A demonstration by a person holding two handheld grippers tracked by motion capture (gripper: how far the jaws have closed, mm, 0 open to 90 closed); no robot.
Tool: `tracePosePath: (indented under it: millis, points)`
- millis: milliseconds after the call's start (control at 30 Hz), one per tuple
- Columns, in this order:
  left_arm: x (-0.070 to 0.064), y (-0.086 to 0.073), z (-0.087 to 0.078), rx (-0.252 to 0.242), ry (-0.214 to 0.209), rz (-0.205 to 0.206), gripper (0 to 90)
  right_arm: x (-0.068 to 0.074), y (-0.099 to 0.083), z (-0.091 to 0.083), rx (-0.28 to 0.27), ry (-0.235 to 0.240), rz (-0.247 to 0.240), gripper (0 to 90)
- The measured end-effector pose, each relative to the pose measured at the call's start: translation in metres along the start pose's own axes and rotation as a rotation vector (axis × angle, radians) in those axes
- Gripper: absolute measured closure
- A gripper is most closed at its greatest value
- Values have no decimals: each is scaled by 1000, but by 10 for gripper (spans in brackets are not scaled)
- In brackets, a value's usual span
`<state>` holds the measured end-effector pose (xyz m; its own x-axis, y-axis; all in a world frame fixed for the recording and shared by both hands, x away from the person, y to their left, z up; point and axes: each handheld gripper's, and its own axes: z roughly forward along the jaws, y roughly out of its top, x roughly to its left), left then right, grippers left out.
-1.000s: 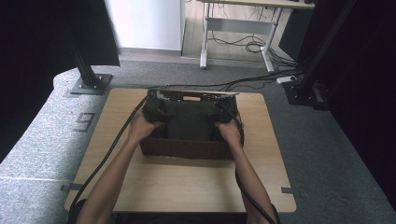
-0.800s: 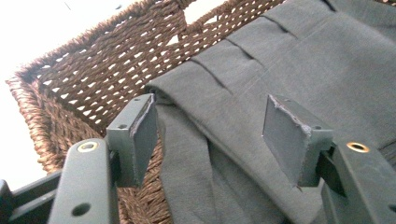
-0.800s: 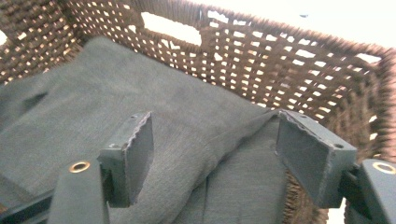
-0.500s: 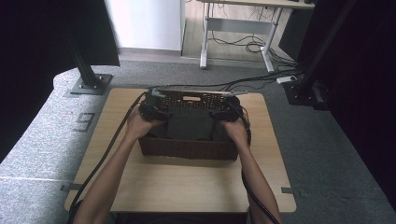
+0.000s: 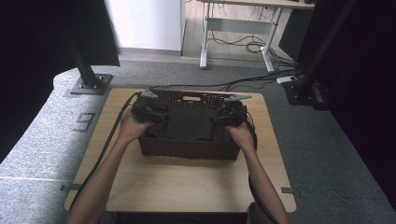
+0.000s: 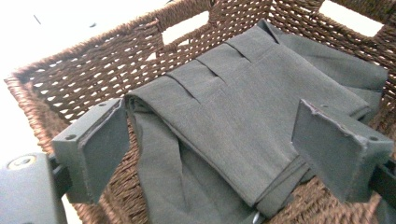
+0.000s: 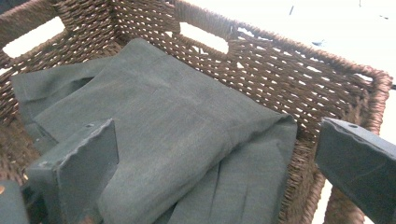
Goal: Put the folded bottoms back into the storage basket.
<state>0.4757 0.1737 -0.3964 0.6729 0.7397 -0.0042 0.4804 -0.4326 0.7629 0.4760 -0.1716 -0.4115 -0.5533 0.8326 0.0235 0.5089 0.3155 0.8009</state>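
Inside the woven basket point(image 5: 187, 148), at the centre of the high view, lies the folded dark cloth point(image 5: 187, 122). It appears light, soft and limp, so it will likely sag when lifted; a grasp at the folded edges near both ends should keep the stack together. The left hand-held gripper point(image 6: 210, 140) stands released, jaws spread on either side of the near fold. The right hand-held gripper point(image 7: 219, 163) is likewise released, jaws wide over the cloth's opposite end. The basket sits on the wooden worktop point(image 5: 196, 191). The gripper views show the pleats point(image 6: 205, 70) and layered edges; the high view instead shows both hands point(image 5: 133, 128) at the basket's left and right ends.
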Motion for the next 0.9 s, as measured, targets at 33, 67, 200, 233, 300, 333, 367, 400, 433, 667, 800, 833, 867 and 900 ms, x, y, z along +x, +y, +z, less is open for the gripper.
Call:
tracePosePath:
  millis: [33,67,200,233,300,333,367,400,433,667,800,833,867,900]
  points:
    - [0,-1,-3,-5,2,3,100,0,-1,-2,-1,1,-2,0]
    - [-1,-2,-5,-8,2,5,96,1,-2,-5,-4,4,-5,0]
    - [-2,-6,-14,-15,14,19,57,3,-6,-13,0,11,-21,0]
    - [-3,-7,-16,-17,16,21,49,3,-7,-15,1,13,-25,0]
    - [-4,-10,-20,-17,24,27,34,5,-8,-19,2,14,-33,0]
    - [-5,-11,-22,-20,26,31,28,6,-9,-21,0,16,-37,0]
    - [-5,-12,-24,-20,26,34,24,7,-10,-23,-1,18,-40,0]
    - [-6,-14,-26,-23,26,37,20,8,-11,-25,0,19,-43,0]
    - [-7,-15,-29,-23,29,43,14,8,-12,-27,-1,19,-48,0]
    - [-12,-26,-45,-55,37,63,0,13,-19,-40,-6,24,-68,0]
    - [-13,-34,-54,-86,32,56,0,14,-24,-48,-12,27,-83,0]
    - [-13,-36,-56,-93,31,51,0,14,-25,-50,-12,25,-86,0]
    - [-12,-38,-58,-96,28,49,0,14,-26,-52,-11,24,-85,0]
    - [-12,-40,-60,-99,25,47,0,14,-28,-54,-12,23,-84,0]
